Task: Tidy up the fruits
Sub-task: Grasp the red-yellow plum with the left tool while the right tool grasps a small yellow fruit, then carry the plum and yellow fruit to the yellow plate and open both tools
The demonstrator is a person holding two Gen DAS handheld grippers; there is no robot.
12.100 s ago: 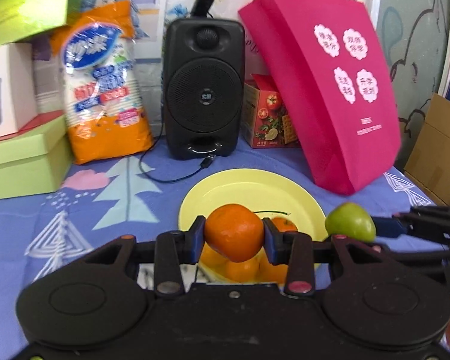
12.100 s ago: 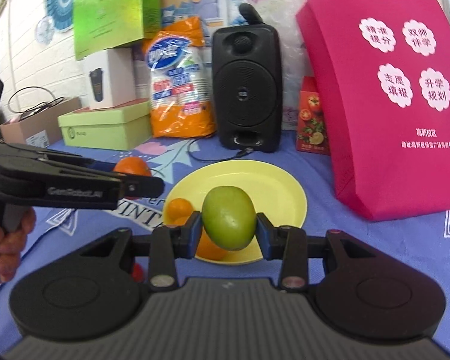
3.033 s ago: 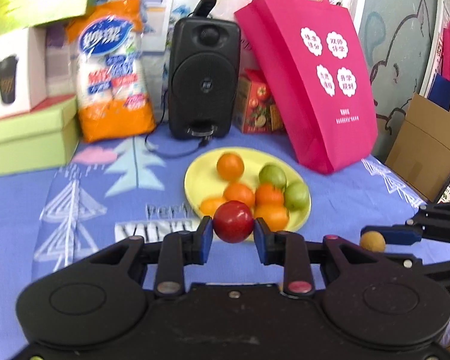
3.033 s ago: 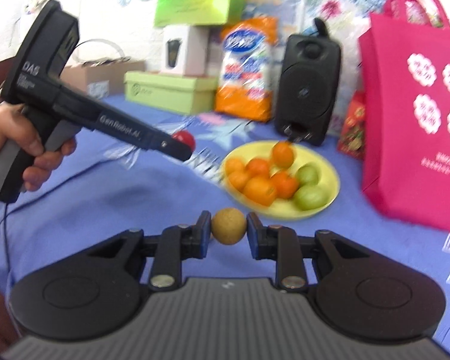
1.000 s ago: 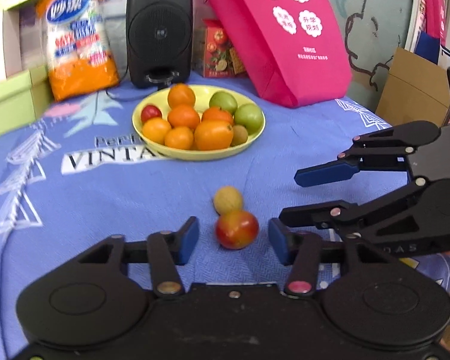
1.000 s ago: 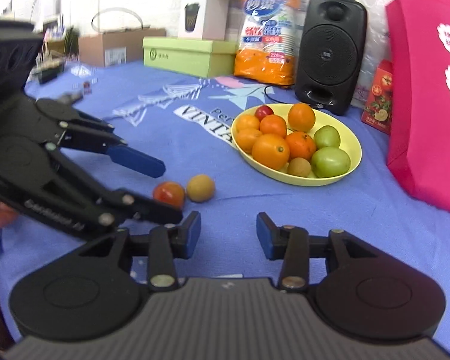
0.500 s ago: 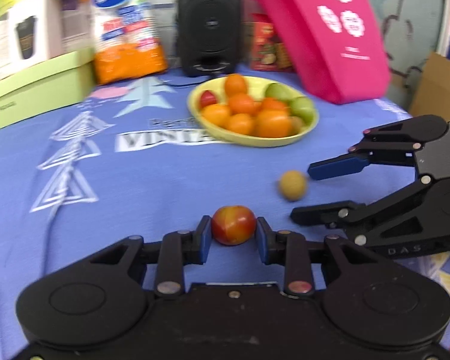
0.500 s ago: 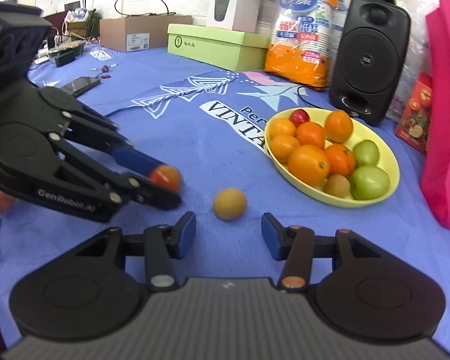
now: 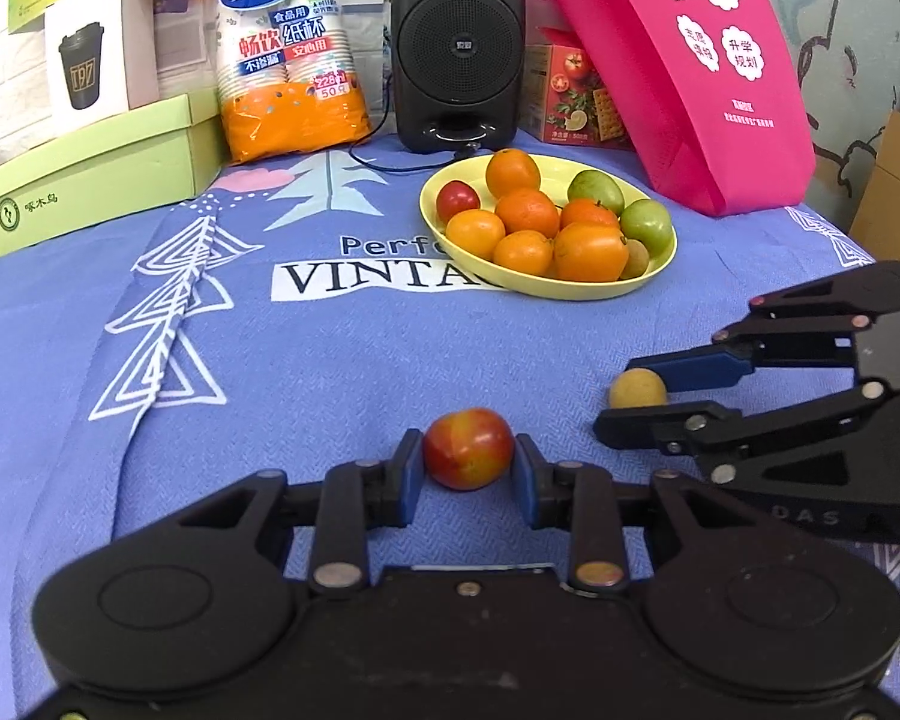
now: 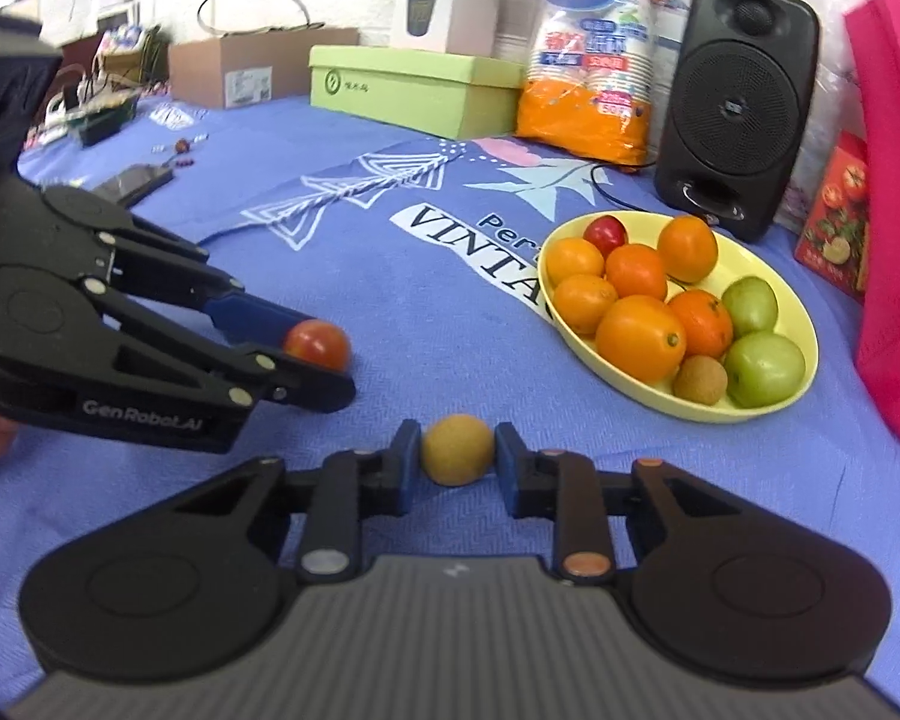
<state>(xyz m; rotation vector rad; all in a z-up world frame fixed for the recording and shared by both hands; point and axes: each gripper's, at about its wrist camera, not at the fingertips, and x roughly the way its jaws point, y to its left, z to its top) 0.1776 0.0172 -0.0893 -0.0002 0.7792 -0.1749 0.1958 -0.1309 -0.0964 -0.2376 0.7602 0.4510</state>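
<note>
On the blue cloth, my left gripper (image 9: 467,468) is shut on a small red-and-yellow fruit (image 9: 467,447); the right wrist view shows the same fruit (image 10: 318,345) between the left gripper's blue pads. Just to its right, my right gripper (image 10: 457,459) is shut on a small tan round fruit (image 10: 457,449), which also shows in the left wrist view (image 9: 636,388). Behind them a yellow plate (image 9: 654,276) carries several oranges, two green fruits, a small red one and a brown one (image 10: 699,380).
At the back stand a black speaker (image 9: 457,42) with its cable, an orange pack of paper cups (image 9: 288,54), a green box (image 9: 90,180), a pink bag (image 9: 690,60) and a small red carton (image 9: 576,93). A phone (image 10: 135,177) lies far left.
My left gripper closed on the red-and-yellow fruit. My right gripper came over the tan fruit and closed on it. Both fruits lay free on the cloth a second ago.
</note>
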